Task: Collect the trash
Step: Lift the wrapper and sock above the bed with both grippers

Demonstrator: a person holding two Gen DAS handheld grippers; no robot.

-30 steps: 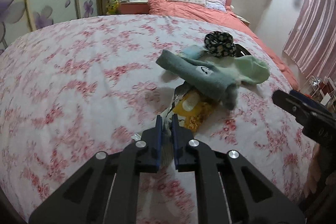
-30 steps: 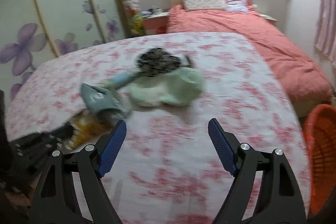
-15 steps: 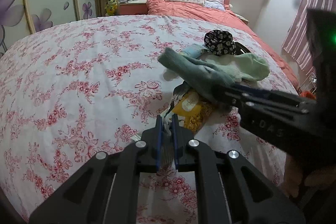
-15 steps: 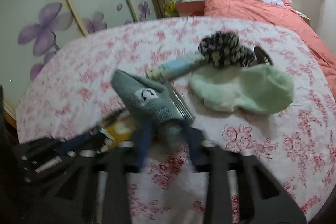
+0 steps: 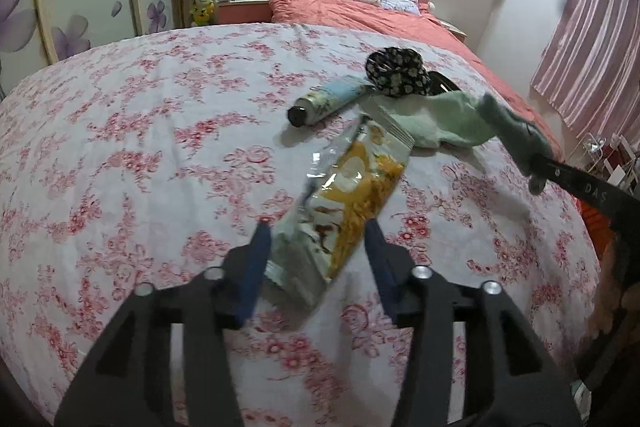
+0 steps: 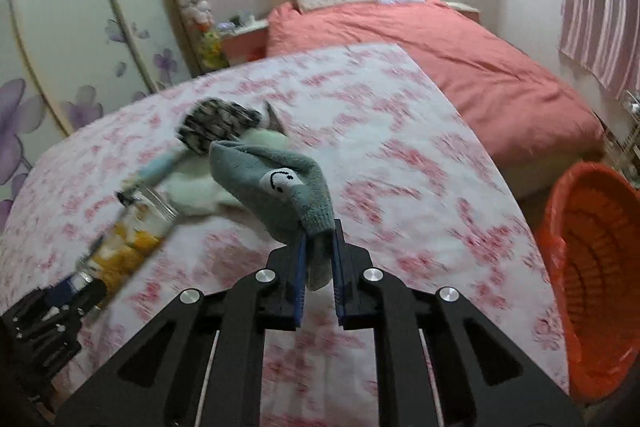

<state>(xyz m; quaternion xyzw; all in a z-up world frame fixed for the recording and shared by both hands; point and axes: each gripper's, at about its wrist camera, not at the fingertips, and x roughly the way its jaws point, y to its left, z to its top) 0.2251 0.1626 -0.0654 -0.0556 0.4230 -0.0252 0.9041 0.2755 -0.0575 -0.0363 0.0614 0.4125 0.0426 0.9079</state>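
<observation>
A yellow snack bag (image 5: 348, 195) lies on the flowered bedspread (image 5: 140, 147), its near end between the open fingers of my left gripper (image 5: 316, 247). The bag also shows in the right wrist view (image 6: 132, 239). My right gripper (image 6: 320, 259) is shut on a grey-blue sock with a smiley face (image 6: 280, 187) and holds it above the bed; the sock also shows at the right of the left wrist view (image 5: 512, 135). An orange basket (image 6: 592, 267) stands on the floor to the right of the bed.
A pale green sock (image 5: 440, 119), a light blue tube with a black cap (image 5: 328, 99) and a dark flowered scrunchie (image 5: 396, 71) lie together beyond the bag. A second bed with a coral cover (image 6: 440, 59) stands behind. Pink curtains (image 5: 592, 47) hang at the right.
My right gripper closed on the grey-blue sock and lifted it off the snack bag toward the right. My left gripper, shut before, has opened around the bag's near end.
</observation>
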